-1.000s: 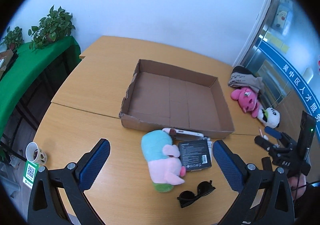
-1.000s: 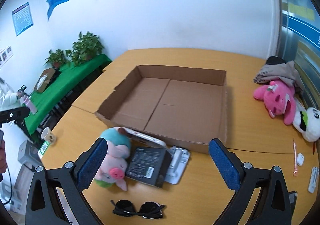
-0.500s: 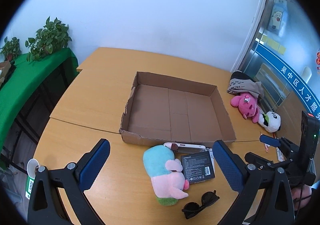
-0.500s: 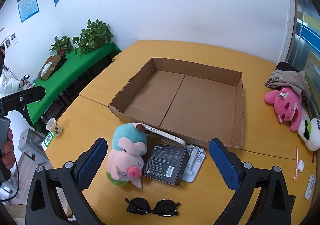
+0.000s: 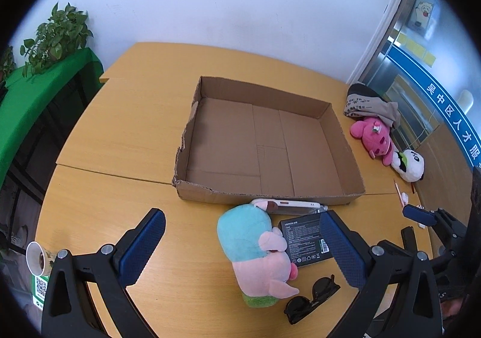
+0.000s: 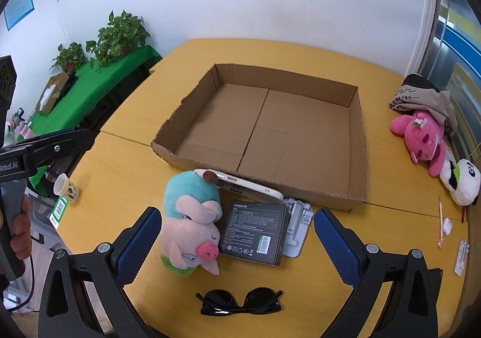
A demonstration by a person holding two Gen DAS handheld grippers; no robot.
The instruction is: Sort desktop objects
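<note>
An empty open cardboard box [image 5: 354, 187] [image 6: 360, 187] lies on the wooden table. In front of it lie a pink-and-teal pig plush [image 5: 255, 250] [image 6: 192, 223], a white phone [image 5: 294, 207] [image 6: 249, 187], a black packaged box [image 5: 306, 238] [image 6: 255, 232], a grey stand [image 6: 296, 223] and black sunglasses [image 5: 312, 299] [image 6: 240, 302]. My left gripper [image 5: 240, 247] is open, held above the table over the plush. My right gripper [image 6: 234, 241] is open, over the plush and black box. Neither holds anything.
At the table's right edge lie a pink plush [image 6: 424, 136], a panda plush [image 6: 463, 181], folded cloth [image 6: 421, 97], a pen [image 6: 440, 223] and small white items. A paper cup [image 6: 64, 186] stands at the left edge. A green-covered table with plants [image 6: 120, 34] stands beyond.
Both grippers have risen and drawn back a little, tilting down, so the box and objects sit more centred. Nothing on the table has moved; both grippers stay open.
</note>
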